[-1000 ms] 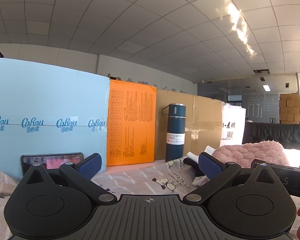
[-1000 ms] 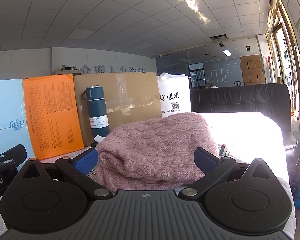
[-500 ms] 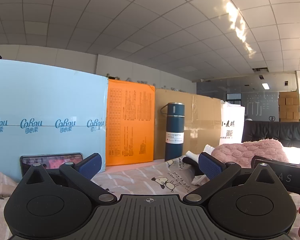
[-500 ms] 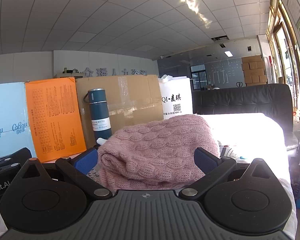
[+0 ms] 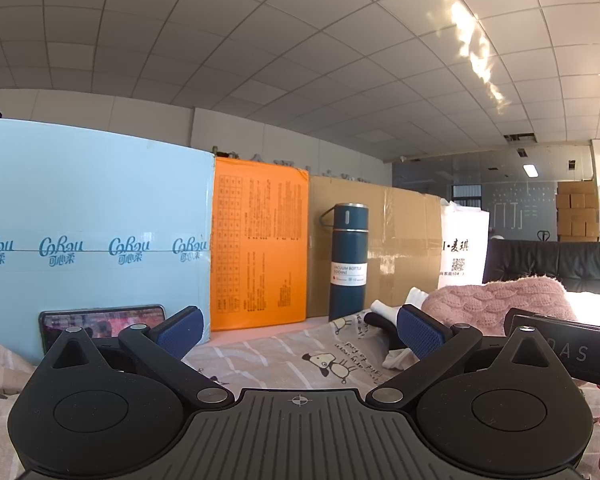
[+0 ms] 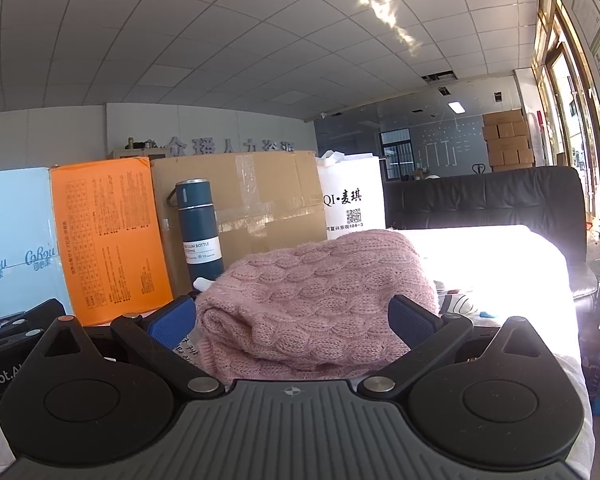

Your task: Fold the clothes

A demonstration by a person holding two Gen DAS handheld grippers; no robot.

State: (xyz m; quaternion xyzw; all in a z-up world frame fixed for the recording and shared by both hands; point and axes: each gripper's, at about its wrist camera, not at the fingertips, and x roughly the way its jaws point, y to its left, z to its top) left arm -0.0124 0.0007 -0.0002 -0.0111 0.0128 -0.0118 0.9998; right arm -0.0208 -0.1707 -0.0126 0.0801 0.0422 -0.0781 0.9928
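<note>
A folded pink cable-knit sweater (image 6: 316, 300) lies on the bed straight ahead in the right wrist view. It also shows at the right of the left wrist view (image 5: 496, 304). My right gripper (image 6: 296, 318) is open, its blue pads either side of the sweater's near edge, holding nothing. My left gripper (image 5: 298, 328) is open and empty above the cartoon-dog bedsheet (image 5: 300, 360). White and black small garments (image 5: 384, 316) lie beyond it.
A dark blue vacuum bottle (image 5: 348, 262) stands against an orange box (image 5: 258, 244), a cardboard box (image 5: 400, 240) and a light blue box (image 5: 92, 240). A phone (image 5: 100, 318) leans at the left. A white bag (image 6: 350, 200) and black sofa (image 6: 488, 200) stand behind.
Both views have drifted slightly; the right gripper has edged a little toward the sweater. Both grippers stay open.
</note>
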